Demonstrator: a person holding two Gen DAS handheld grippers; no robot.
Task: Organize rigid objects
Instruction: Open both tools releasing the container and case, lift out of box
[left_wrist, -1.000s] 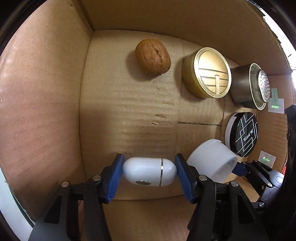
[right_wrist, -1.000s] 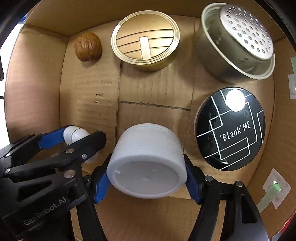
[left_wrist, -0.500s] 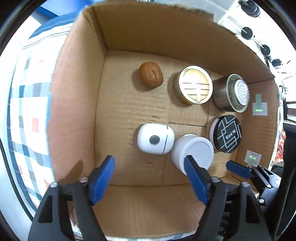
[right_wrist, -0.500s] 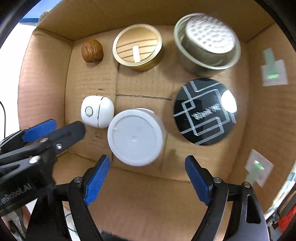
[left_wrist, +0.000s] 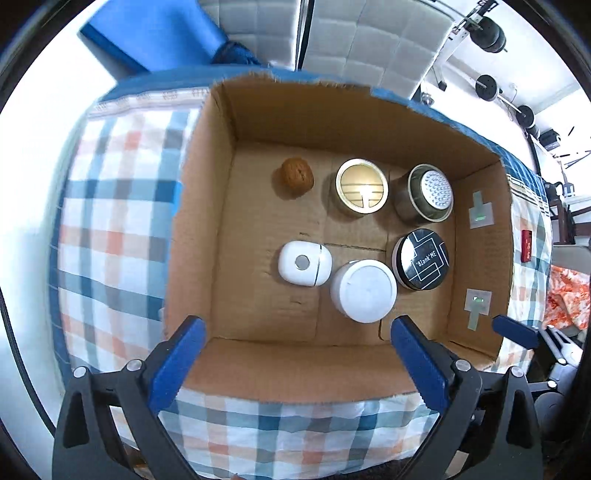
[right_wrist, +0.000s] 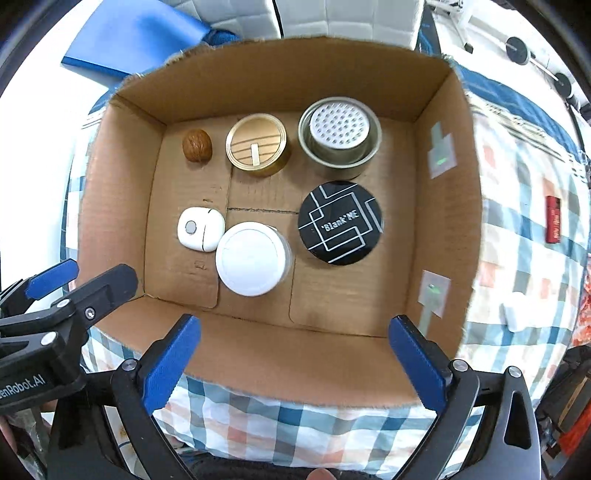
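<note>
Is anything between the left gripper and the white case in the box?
Nothing visible. The left gripper hangs open above the box's near wall, and the white case lies uncovered on the floor, with the white jar close beside it.

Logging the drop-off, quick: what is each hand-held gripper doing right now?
Left hand-held gripper: open, holding nothing.
Right hand-held gripper: open, holding nothing.

Black gripper frames, blue fingers (left_wrist: 179, 360), silver screws
</note>
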